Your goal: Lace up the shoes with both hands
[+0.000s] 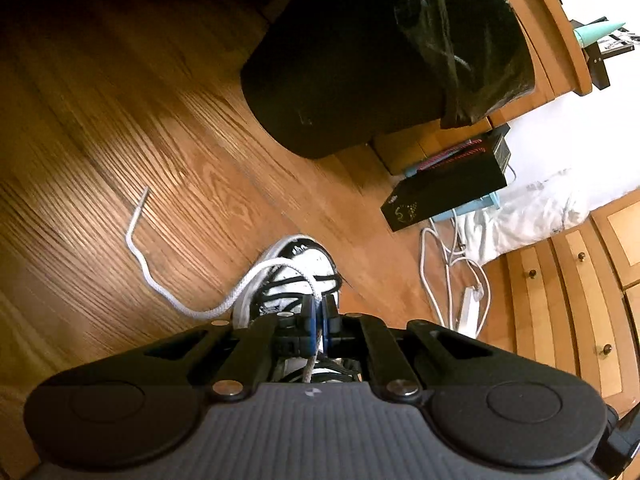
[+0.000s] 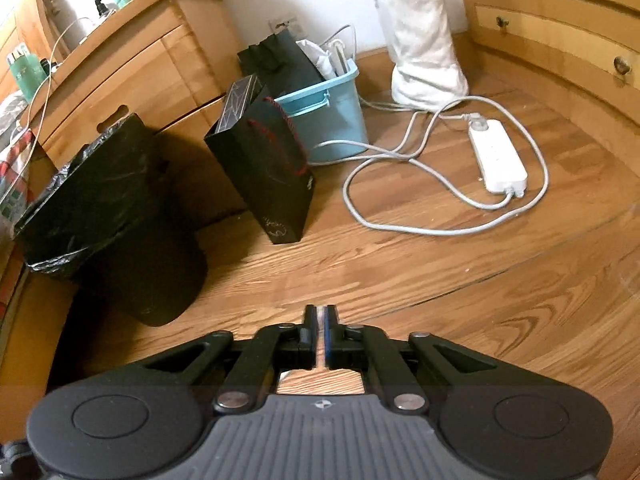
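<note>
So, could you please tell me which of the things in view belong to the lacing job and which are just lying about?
Job:
- shoe
- white lace, pinched in the left hand-held gripper
- right hand-held gripper, shut on nothing

Lying about:
- black bin
- black gift bag
- blue tub
- power strip
- white sack

floor [image 2: 400, 264]: glossy grained wood | lace [image 1: 160, 288]: woven white cord | bin liner [image 1: 460, 40]: probably shiny plastic

closed, empty right gripper [image 2: 320, 312] above wood floor [image 2: 400, 272]
</note>
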A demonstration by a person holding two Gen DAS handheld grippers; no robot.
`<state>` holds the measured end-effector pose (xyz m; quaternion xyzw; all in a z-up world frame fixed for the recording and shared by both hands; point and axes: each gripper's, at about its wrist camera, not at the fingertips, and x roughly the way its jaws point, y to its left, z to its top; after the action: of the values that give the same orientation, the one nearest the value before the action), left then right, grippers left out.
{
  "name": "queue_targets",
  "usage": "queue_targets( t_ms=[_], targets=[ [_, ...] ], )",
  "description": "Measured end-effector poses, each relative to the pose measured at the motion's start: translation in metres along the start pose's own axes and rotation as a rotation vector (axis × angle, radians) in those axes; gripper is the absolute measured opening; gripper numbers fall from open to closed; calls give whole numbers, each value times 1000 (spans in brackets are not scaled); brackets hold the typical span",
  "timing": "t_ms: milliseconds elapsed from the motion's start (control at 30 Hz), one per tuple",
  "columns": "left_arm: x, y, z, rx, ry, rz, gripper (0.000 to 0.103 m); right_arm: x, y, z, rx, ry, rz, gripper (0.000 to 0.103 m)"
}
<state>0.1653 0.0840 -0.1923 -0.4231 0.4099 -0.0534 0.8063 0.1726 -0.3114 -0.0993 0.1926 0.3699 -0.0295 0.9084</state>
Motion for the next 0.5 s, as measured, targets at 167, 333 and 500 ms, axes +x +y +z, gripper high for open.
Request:
queue_targets(
  t_ms=[167,333,500],
  targets=[
    [-4,8,3,-21,6,6,4,13,3,-2,-14,82,48,2],
    [-9,17,1,-52,6,-6,4,26,32,-15,-111,171,134,12],
    [-18,23,-1,-94,14,-12,4,46,54,-38,-192,313,221,19]
  ],
)
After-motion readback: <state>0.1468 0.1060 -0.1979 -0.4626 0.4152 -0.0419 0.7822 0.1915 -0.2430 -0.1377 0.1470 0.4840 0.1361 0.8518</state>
